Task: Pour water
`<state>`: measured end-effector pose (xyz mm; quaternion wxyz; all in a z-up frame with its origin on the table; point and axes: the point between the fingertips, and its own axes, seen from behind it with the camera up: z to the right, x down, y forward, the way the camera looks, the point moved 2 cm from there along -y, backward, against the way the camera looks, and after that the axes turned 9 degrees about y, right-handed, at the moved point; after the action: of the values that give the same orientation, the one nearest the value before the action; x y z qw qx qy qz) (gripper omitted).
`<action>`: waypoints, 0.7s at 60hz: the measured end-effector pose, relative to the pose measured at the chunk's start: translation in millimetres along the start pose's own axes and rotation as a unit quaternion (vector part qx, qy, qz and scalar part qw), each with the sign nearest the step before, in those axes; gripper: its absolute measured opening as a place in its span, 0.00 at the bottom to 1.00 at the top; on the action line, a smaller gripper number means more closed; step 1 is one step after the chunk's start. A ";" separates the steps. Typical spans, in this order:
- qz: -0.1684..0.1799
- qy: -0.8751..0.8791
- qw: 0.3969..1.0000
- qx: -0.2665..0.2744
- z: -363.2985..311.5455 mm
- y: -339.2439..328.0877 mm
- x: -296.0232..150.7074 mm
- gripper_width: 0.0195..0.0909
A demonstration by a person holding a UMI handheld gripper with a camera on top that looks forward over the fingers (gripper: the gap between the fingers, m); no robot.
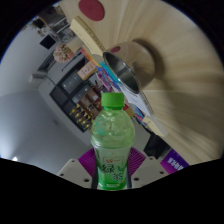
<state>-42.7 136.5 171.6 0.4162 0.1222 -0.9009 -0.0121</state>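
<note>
A green plastic bottle (pixel 111 140) with a green cap and a green label stands upright between my fingers in the gripper view. My gripper (pixel 112 165) is shut on the bottle, with the purple pads (pixel 83 163) pressing its sides at label height. The bottle appears lifted, with the scene tilted behind it. Beyond the cap sits a round metal bowl or cup (pixel 132 63) on a pale wooden surface. The bottle's base is hidden below the fingers.
A pale striped wooden tabletop (pixel 170 50) fills the far right. A rack of small packaged items (pixel 75 85) stands beyond the bottle to the left. A red round object (pixel 92 9) lies at the far end. Grey floor (pixel 25 115) shows at left.
</note>
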 end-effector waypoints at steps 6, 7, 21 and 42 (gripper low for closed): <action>0.008 0.028 0.999 -0.022 -6.1 -4.7 -1.3 0.27; 0.009 0.029 0.999 -0.021 -9.9 -13.4 -0.9 0.26; -0.033 -0.216 0.975 0.040 -29.4 1.6 25.8 0.27; 0.183 -0.870 0.436 0.138 -203.3 -73.5 -131.4 0.29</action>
<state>207.7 111.7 197.2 -0.6174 -0.0643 -0.7789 0.0893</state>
